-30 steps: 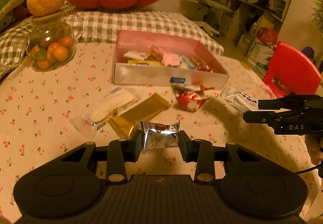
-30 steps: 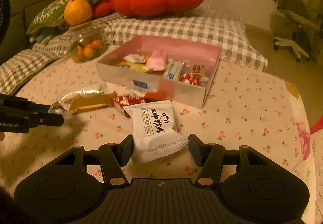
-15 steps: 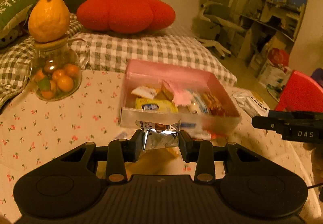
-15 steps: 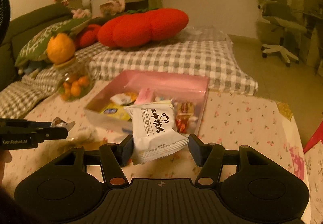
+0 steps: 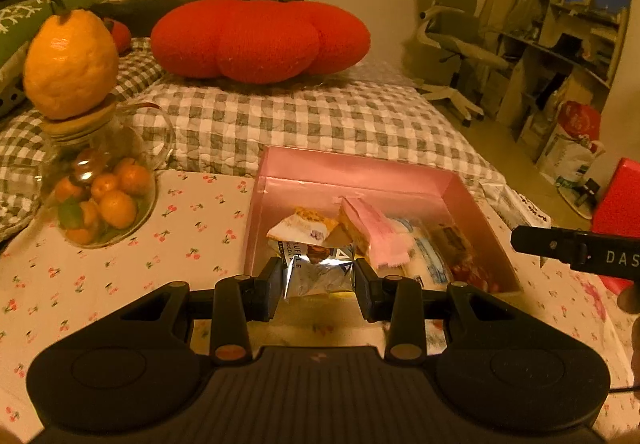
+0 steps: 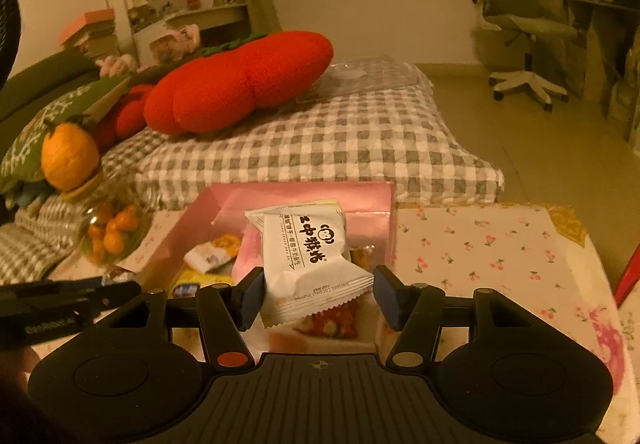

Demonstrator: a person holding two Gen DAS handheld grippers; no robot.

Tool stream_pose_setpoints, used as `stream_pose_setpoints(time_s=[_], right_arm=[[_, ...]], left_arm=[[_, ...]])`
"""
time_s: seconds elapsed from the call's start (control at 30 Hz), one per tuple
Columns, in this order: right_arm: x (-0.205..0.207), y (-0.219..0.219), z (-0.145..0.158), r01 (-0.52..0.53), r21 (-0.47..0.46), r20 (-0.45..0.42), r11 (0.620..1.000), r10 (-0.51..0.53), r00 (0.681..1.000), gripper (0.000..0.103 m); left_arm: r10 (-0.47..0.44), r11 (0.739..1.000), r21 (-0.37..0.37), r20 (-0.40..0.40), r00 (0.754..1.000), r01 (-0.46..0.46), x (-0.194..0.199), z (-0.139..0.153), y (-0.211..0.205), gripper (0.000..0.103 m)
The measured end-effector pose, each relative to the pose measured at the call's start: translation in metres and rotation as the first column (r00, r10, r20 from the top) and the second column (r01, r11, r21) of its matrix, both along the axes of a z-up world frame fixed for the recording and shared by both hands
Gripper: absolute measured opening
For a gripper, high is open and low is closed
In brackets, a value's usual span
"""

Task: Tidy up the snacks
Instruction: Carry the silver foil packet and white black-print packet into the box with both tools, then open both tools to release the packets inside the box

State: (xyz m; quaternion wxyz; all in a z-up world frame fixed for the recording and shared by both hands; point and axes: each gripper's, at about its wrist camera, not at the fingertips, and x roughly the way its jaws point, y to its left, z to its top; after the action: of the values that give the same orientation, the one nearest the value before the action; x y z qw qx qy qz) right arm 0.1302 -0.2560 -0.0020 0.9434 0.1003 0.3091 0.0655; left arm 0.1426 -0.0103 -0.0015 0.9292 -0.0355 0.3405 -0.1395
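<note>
Snacks in crinkly wrappers are being carried toward the shallow pink cardboard box [image 5: 360, 172] sitting at the far edge of the cherry-print table [image 5: 192, 228]. The left claw [image 5: 318, 280] is clenching a small silver foil chocolate packet [image 5: 316, 274] between its pads, and that packet is hanging just over the box's near wall, above the left part of the tray where a few wrapped pieces are already lying. The right claw [image 6: 318, 294] is gripping a white pillow-shaped pack with black lettering [image 6: 310, 260] by its lower half, its long axis running up and away from the claw, over the box's near right corner. Both loads are sitting just short of the open interior, so the box is lying straight ahead and slightly below each claw; the left looks a touch nearer to a drop.
</note>
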Motion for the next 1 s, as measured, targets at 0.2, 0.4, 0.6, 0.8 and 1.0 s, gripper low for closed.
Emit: stream_pose_setpoints(time_s=[0.2,0.4,0.6,0.8,1.0], right_arm=[[0.027,0.000,-0.012,0.037,0.037,-0.024,0.999,-0.036,0.999,0.058],[0.056,-0.001,-0.027,0.050,0.045,-0.039,0.998,-0.048,0.998,0.058],[0.073,-0.003,-0.045,0.066,0.045,-0.064,0.997,-0.063,0.996,0.058],[0.079,0.002,-0.051,0.049,0.031,-0.063,0.998,-0.047,0.997,0.058],[0.079,-0.002,-0.050,0.045,0.072,-0.051,0.996,-0.042,0.998,0.070]], left_arm=[[-0.017,0.998,0.065,-0.002,1.000,0.017,0.034,-0.008,-0.014,0.035],[-0.017,0.992,0.122,-0.010,1.000,0.018,0.068,-0.019,-0.026,0.035],[-0.009,0.988,0.155,-0.026,1.000,0.013,0.089,-0.028,-0.036,0.035],[0.001,0.984,0.179,-0.025,1.000,0.003,0.099,-0.034,-0.041,0.036],[0.009,0.984,0.178,-0.019,1.000,-0.005,0.099,-0.037,-0.038,0.049]])
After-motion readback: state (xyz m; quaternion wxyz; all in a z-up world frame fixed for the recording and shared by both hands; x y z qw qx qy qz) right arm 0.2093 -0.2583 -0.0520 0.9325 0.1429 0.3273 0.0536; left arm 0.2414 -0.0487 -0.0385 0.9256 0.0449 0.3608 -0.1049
